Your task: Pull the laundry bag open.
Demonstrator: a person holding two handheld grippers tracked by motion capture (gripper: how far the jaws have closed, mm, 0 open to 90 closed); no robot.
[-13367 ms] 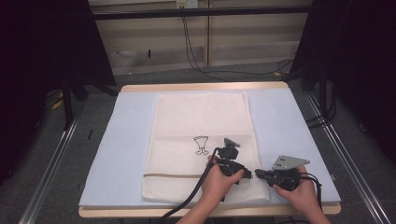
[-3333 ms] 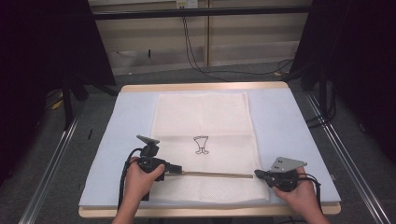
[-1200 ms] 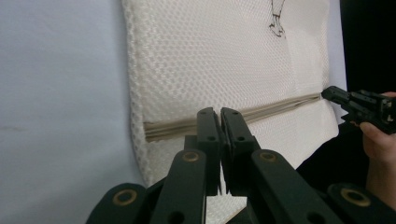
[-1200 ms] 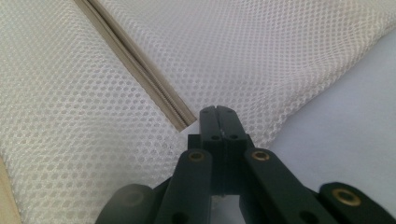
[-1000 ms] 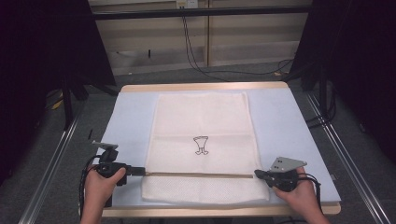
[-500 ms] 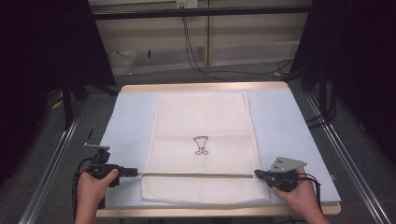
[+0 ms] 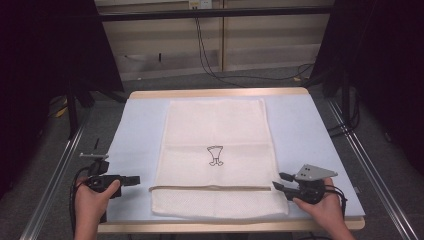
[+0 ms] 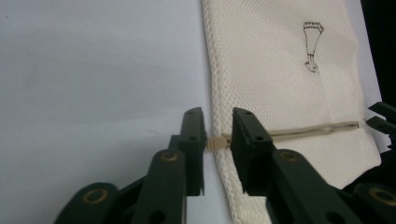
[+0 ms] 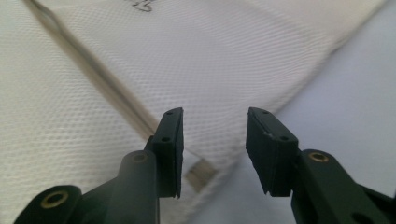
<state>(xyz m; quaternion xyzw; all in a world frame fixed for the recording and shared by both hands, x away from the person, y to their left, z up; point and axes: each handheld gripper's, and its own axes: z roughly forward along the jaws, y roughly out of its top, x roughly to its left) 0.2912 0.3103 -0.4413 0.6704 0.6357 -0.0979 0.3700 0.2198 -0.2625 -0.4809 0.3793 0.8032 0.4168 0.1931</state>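
Towel stripe runs crosswise between both grippers; left gripper and right gripper have just opened, each straddling a stripe end unpressed.

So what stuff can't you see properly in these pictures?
- Little drawing on the mesh bag: too small in the high view to tell what it shows.
- Drawing in the right gripper view: cut off by the top edge.
- Zipper pull: partly hidden between the left gripper jaws.
- Zipper end: blurred, partly behind the right gripper jaw.
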